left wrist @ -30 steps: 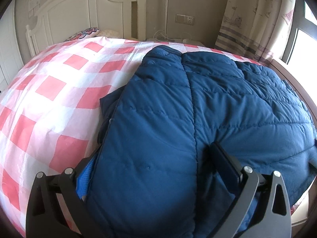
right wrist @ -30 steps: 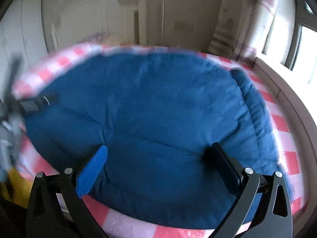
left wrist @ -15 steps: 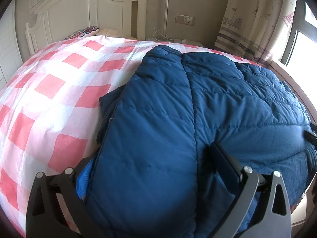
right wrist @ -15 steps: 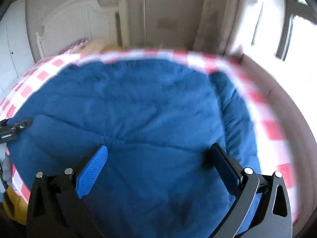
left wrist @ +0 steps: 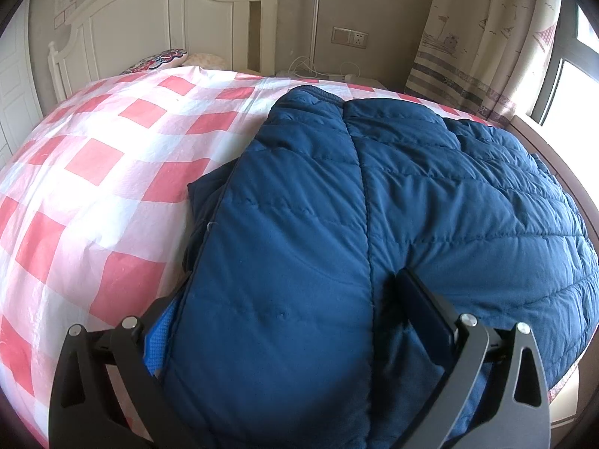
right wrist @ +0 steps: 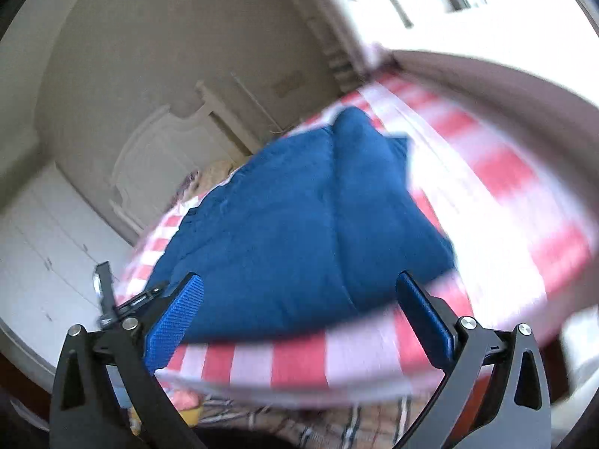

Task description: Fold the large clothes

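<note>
A large dark blue quilted jacket (left wrist: 374, 205) lies on the red-and-white checked bed (left wrist: 93, 187). My left gripper (left wrist: 288, 307) is open with its fingers spread wide, and the jacket's near edge bulges up between them; the left blue pad is partly hidden by cloth. In the blurred, tilted right wrist view the jacket (right wrist: 299, 232) lies further off on the bed (right wrist: 505, 205). My right gripper (right wrist: 295, 299) is open and empty, held off the bed's near edge. The left gripper (right wrist: 123, 299) shows at the jacket's left edge.
A white headboard (left wrist: 168, 26) and a patterned pillow (left wrist: 161, 60) stand at the bed's far end. A curtain (left wrist: 486, 37) and window are at the right. A wooden bed rim (left wrist: 561, 172) runs along the right side. Plaid fabric (right wrist: 337, 422) lies below the bed edge.
My right gripper has pulled back off the jacket past the bed's near edge and tilted sharply. My left gripper has stayed in place on the jacket edge.
</note>
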Demonstrator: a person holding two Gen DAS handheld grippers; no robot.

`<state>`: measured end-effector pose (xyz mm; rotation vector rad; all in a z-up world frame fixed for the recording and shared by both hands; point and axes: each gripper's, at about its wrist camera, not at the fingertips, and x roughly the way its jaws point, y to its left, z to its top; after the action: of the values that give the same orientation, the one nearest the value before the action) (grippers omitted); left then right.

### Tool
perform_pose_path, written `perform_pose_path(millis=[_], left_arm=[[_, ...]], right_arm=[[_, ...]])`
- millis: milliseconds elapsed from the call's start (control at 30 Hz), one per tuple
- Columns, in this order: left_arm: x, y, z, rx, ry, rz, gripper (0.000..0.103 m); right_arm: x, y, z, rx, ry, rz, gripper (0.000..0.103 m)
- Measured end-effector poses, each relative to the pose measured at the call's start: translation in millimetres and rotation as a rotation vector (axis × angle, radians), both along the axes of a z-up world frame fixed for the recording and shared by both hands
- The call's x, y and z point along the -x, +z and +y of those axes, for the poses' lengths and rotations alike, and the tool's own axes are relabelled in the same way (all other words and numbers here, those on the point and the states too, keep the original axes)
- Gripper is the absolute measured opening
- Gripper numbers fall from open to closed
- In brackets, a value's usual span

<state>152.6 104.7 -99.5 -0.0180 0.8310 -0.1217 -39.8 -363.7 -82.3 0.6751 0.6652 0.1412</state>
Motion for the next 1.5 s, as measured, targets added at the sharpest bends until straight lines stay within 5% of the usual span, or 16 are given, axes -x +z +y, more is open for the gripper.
perform_pose_path(millis=[167,333,533,600,633,733,833,1000,1133,1267,1367,1433,1500], left_arm=[[-0.1,-0.1,0.5,0.002,-0.001,0.0,0.101],[-0.4,-0.2,0.8,0.003,-0.002,0.002,0.101],[-0.1,-0.3,-0.1,0.002,0.0,0.002,0.101],[0.5,-0.8,-0.6,0.005,0.004,0.005,0.101],[1.5,-1.1,-1.6,0.006,0.008,0.005,0.101],[8.0,1.2,-5.1,-0.007,0.025,-0.005,0.101],[21.4,20.1,-17.4,-0.028,0.049,-0.031,0.099],[16.5,85.5,-43.4,0.064,0.023,-0.17,0.101],[-22.3,110.6,-112.3,-0.08,-0.067,-0.234,0.101],[-80.5,98.3,-177.6,-0.224,-0.124,-0.2,0.101],[-122.4,57.0,-216.8,-0.308,-0.144,-0.099,0.101],[-146.9,9.5,-229.7,-0.402,-0.16,0.056,0.101],[-148.1,13.1,-220.7,-0.339,-0.138,0.055,0.1]], right_arm=[[-11.4,-17.2,-0.4,-0.028,0.001,0.013,0.095],[-65.9,-23.7,15.0,-0.002,0.016,0.091,0.097],[-111.8,-26.5,20.2,-0.003,-0.132,0.053,0.099],[-110.7,-28.8,19.9,-0.027,-0.142,-0.013,0.081],[-105.1,-32.2,13.6,-0.062,-0.159,-0.043,0.062],[-88.1,-35.8,-1.5,-0.122,-0.161,-0.103,0.04],[-68.7,-31.8,-1.4,-0.118,-0.146,-0.144,0.038],[-49.8,-14.9,10.6,-0.059,-0.12,-0.187,0.038],[-38.0,-0.6,21.7,0.003,-0.099,-0.215,0.038],[-38.6,5.0,19.5,0.0,-0.089,-0.22,0.038],[-37.2,5.5,16.5,-0.018,-0.089,-0.216,0.038],[-39.2,8.9,13.0,-0.038,-0.091,-0.218,0.038],[-42.5,12.5,10.0,-0.026,-0.09,-0.226,0.038]])
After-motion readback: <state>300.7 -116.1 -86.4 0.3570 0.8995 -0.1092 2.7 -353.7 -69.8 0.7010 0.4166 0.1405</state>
